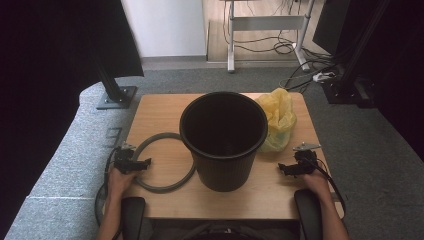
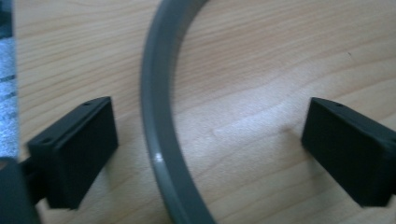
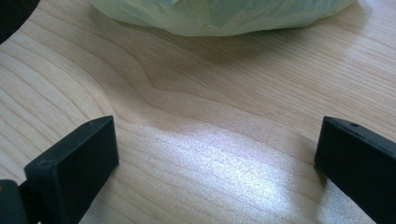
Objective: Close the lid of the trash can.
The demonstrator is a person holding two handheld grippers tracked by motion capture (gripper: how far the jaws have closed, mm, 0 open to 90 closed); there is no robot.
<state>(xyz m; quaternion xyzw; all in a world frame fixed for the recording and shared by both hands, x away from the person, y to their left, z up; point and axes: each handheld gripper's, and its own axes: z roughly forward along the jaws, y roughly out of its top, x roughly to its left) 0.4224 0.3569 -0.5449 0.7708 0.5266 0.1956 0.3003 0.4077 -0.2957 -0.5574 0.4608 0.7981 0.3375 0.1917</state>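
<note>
Straddling the grey ring (image 2: 159, 140) on the desk (image 1: 160, 107), the left gripper (image 2: 208, 154) stands spread; right gripper (image 3: 215, 163) spread near the yellow bag (image 3: 219, 16)

pale wooden table (image 1: 165, 107) with visible grain, smooth, faint sheen. matt black plastic bin (image 1: 223, 140), finely ribbed outside. smooth grey plastic ring (image 2: 161, 140), slight gloss. thin, crinkled yellow plastic bag (image 1: 278, 120). matt black plastic pads (image 2: 77, 154). rough grey carpet (image 1: 65, 150).
</note>
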